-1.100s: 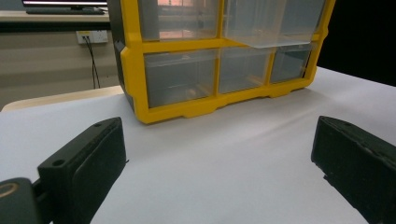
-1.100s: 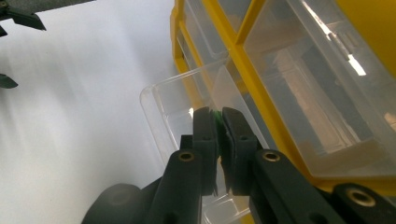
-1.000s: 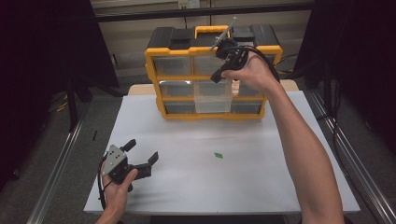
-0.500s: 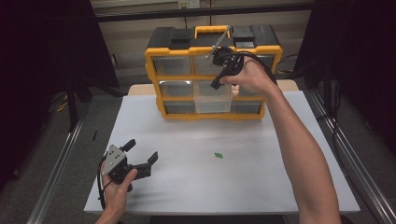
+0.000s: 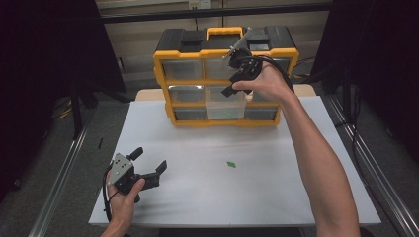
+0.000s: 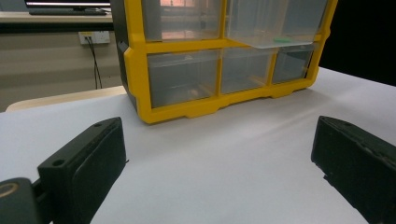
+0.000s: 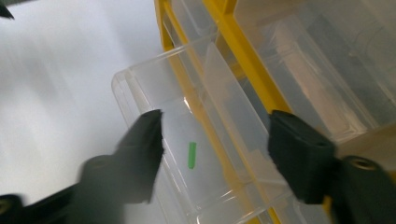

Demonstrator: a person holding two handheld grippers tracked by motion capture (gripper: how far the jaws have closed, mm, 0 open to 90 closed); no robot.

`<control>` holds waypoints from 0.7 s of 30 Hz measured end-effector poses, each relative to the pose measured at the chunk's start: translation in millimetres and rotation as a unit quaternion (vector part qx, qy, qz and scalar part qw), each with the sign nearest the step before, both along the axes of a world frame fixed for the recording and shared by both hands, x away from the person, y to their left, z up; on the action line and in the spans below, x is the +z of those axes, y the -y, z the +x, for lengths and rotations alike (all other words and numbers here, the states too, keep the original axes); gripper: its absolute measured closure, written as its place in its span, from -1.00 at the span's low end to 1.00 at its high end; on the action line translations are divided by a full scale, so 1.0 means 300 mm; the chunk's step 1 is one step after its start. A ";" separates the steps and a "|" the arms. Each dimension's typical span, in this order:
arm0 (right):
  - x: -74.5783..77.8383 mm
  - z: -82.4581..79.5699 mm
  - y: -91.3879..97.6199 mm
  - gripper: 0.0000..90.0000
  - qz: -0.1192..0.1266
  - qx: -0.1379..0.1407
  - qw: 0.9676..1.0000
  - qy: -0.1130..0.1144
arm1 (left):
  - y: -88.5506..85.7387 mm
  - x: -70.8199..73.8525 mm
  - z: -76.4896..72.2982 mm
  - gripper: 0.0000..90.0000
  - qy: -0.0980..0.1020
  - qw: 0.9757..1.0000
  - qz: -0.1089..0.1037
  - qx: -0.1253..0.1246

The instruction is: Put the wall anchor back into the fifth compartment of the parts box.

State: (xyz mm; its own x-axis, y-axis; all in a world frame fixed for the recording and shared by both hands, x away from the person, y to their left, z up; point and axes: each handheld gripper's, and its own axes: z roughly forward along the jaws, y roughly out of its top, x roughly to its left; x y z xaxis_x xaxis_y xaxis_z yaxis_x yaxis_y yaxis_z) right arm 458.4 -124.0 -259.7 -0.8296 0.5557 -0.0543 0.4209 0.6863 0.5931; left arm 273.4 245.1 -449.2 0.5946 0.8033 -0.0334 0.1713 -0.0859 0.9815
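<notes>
Storage cabinet (image 5: 225, 74), yellow and black, is seen at upper centre of the high view, its clear drawer (image 5: 225, 106) pulled out. Right gripper (image 7: 212, 149) is held above it, jaws just opened, released, over a green piece (image 7: 191, 155) inside. Left gripper (image 5: 148, 165) is rested lower left, spread wide, empty.

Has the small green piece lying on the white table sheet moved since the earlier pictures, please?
No. The green piece lies on the white sheet at the same spot in front of the yellow organiser, below its pulled-out clear drawer.
</notes>
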 end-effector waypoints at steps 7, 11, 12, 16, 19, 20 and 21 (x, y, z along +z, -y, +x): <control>-0.002 -0.054 0.032 -0.60 0.041 0.009 0.999 0.012 | -0.001 0.001 0.000 -0.93 -0.002 1.000 0.002 0.000; -0.004 -0.079 0.040 -0.61 0.054 0.020 0.998 0.018 | -0.001 0.001 -0.001 -0.93 -0.002 1.000 0.002 0.002; -0.005 -0.088 0.043 -0.62 0.061 0.020 0.998 0.021 | -0.001 0.001 0.000 -0.93 -0.002 1.000 0.002 0.002; -0.012 -0.134 0.068 -0.70 0.082 0.017 0.996 0.038 | -0.002 0.002 -0.001 -0.93 -0.002 1.000 0.004 0.002; -0.031 -0.161 0.094 -0.74 0.093 0.012 0.994 0.047 | 0.000 0.000 0.000 -0.93 0.000 1.000 0.001 0.001; -0.037 -0.168 0.100 -0.76 0.093 0.011 0.994 0.048 | 0.000 0.001 -0.001 -0.93 0.001 1.000 0.006 0.005; -0.047 -0.181 0.109 -0.76 0.099 0.007 0.994 0.048 | 0.000 0.001 0.000 -0.93 0.001 1.000 0.004 0.003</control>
State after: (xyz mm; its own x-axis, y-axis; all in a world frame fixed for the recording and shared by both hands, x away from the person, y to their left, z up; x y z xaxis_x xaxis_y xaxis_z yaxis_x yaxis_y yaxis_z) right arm 404.2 -156.9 -273.7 -0.8335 0.5520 -0.0247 0.3469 0.5575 0.7542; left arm 273.4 245.2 -449.0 0.5904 0.8067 -0.0245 0.1690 -0.0939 0.9811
